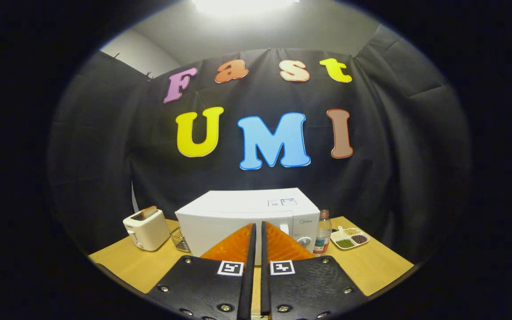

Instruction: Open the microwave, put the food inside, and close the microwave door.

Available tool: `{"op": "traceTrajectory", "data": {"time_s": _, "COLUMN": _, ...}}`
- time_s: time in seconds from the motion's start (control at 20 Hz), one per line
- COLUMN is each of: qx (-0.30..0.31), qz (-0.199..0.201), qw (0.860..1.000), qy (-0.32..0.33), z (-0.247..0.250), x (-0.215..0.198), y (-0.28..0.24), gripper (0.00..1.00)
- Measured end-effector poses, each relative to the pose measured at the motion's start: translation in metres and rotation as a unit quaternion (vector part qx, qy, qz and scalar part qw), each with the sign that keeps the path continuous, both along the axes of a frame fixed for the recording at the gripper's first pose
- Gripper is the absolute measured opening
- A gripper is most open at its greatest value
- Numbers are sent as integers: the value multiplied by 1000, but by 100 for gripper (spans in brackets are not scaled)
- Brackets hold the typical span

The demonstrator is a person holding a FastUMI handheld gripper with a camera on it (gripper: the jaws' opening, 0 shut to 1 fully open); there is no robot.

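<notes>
Tongs (257,231) are closed to a thin slit with nothing between the fingers; they hang above the pale wooden bench (371,266) and point at 12 o'clock toward the white box-shaped microwave (238,218), which stands just beyond the fingertips. Microwave door (220,231) is shut, the control panel with a round dial (304,241) at its 3 o'clock side; the handle seam sits just right of the fingertips, so the head-on, centred pose reads as a lining-up for the door pull, judged not seen. Task looks to be at its very start: door not yet opened, nothing loaded. Food candidates: a white three-compartment dish of green, dark red and pale beans (350,238) at 3 o'clock of the microwave, near the bench edge, within easy reach once the door swings. Between dish and microwave stands a clear plastic bottle with a red cap (323,231), just beside the panel; likely hazard when reaching for the dish. At 9 o'clock of the microwave, a small wire basket (178,239) close against its side, then a cream toaster holding a slice of bread (146,229), well apart. Which way the door hinges I cannot tell.
</notes>
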State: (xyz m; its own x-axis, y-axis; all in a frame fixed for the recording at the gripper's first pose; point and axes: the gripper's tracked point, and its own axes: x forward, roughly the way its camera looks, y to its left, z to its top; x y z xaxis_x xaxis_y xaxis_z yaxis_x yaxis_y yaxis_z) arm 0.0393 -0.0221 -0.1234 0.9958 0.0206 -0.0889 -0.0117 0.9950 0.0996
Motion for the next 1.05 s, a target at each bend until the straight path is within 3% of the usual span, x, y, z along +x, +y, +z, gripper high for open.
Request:
{"op": "traceTrajectory", "data": {"time_s": 0.3, "qx": -36, "qz": -40, "qw": 998, "qy": -37, "z": 53, "x": -36, "y": -7, "gripper": 12}}
{"op": "traceTrajectory", "data": {"time_s": 0.4, "qx": -37, "qz": -38, "qw": 998, "qy": -31, "z": 52, "x": -39, "y": -1, "gripper": 32}}
{"op": "traceTrajectory", "data": {"time_s": 0.55, "qx": -41, "qz": -24, "qw": 999, "qy": -1, "z": 39, "x": -41, "y": 6, "gripper": 91}}
{"op": "traceTrajectory", "data": {"time_s": 0.6, "qx": -47, "qz": -36, "qw": 998, "qy": 2, "z": 38, "x": -40, "y": 0, "gripper": 97}}
{"op": "traceTrajectory", "data": {"time_s": 1.05, "qx": -53, "qz": -31, "qw": 998, "qy": -9, "z": 42, "x": -34, "y": 2, "gripper": 98}}
